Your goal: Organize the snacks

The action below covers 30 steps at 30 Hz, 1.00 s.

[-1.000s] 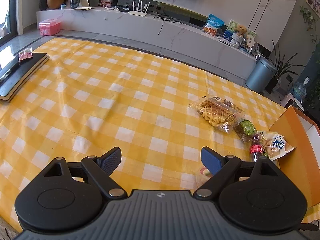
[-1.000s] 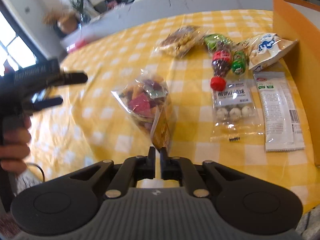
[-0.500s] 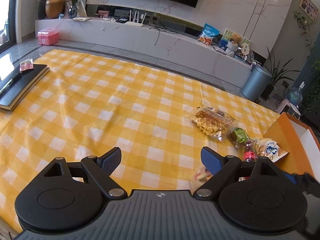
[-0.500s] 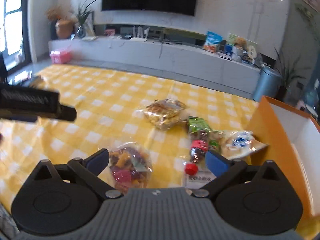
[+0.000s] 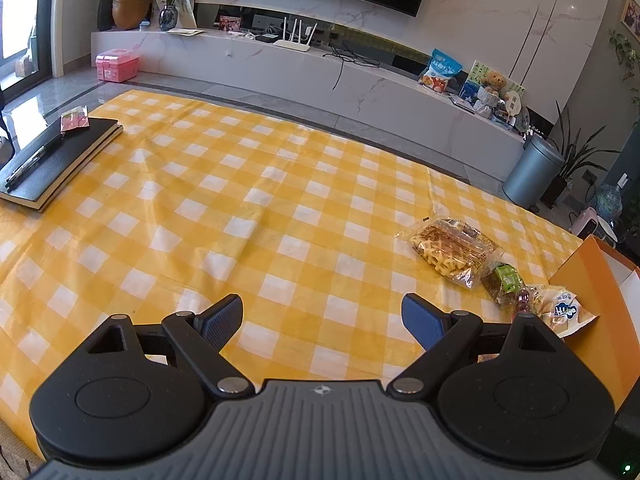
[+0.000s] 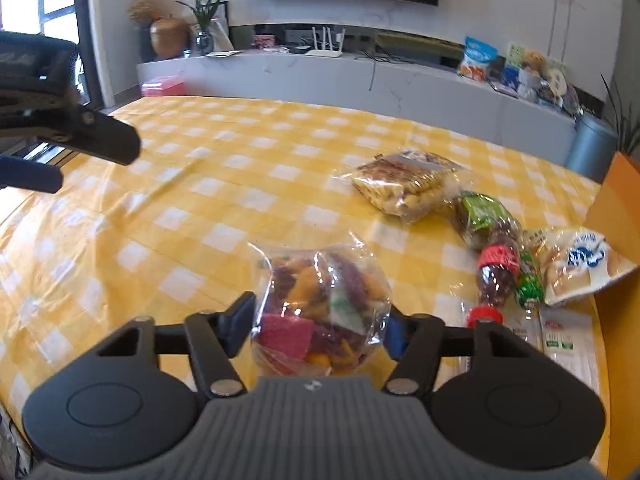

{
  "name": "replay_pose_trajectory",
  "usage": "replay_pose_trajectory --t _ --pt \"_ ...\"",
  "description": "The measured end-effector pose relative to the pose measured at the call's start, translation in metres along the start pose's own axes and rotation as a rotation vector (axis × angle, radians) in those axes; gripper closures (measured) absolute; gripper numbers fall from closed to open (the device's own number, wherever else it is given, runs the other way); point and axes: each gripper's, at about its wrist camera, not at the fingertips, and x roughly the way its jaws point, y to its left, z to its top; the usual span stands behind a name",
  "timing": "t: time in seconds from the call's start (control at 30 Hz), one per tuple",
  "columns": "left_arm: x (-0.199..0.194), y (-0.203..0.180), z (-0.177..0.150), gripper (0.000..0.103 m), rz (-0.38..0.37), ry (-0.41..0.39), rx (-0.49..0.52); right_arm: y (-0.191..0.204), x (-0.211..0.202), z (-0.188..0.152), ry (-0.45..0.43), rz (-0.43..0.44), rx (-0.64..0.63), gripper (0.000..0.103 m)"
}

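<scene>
Leftward, left claw (image 5: 322,316) hovers spread above bare yellow-check surface (image 5: 240,208), nothing between pads. Right claw (image 6: 318,326), jaws just closing, brackets clear bag of mixed snacks (image 6: 320,308); cannot tell if pads press it. Right of it: waffle bag (image 6: 404,182), cola-bottle candy (image 6: 494,276), orange box (image 6: 618,216).

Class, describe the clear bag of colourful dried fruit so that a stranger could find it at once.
Start at the yellow checked tablecloth. Nearest the camera, between the right gripper fingers, lies the clear bag of colourful dried fruit. Only it shows pink, orange and purple pieces.
</scene>
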Motion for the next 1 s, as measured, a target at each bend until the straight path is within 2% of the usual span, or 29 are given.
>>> replay_pose_trajectory --t 0.13,0.33,0.53,0.67,0.8,1.0 --pt "-0.001 -0.001 -0.001 0.0 -0.004 -0.001 0.003 -0.005 -0.001 0.0 -0.001 0.01 0.031 0.049" --pt "-0.006 -0.006 0.0 0.0 -0.007 -0.015 0.016 -0.018 -0.006 0.0 -0.009 0.016 0.131 0.05" --pt "-0.012 -0.014 0.0 0.0 -0.016 -0.025 0.037 -0.037 -0.027 0.003 -0.07 0.035 0.248 0.05" --pt "-0.017 -0.025 -0.003 0.0 -0.051 -0.037 0.069 -0.057 -0.049 0.006 -0.125 0.028 0.343 0.05" --pt "-0.02 -0.042 -0.009 0.0 -0.094 -0.037 0.107 -0.08 -0.078 0.009 -0.173 -0.014 0.387 0.05" --pt "-0.022 -0.08 -0.025 0.0 -0.204 -0.021 0.19 -0.124 -0.125 0.003 -0.175 -0.135 0.437 0.05"
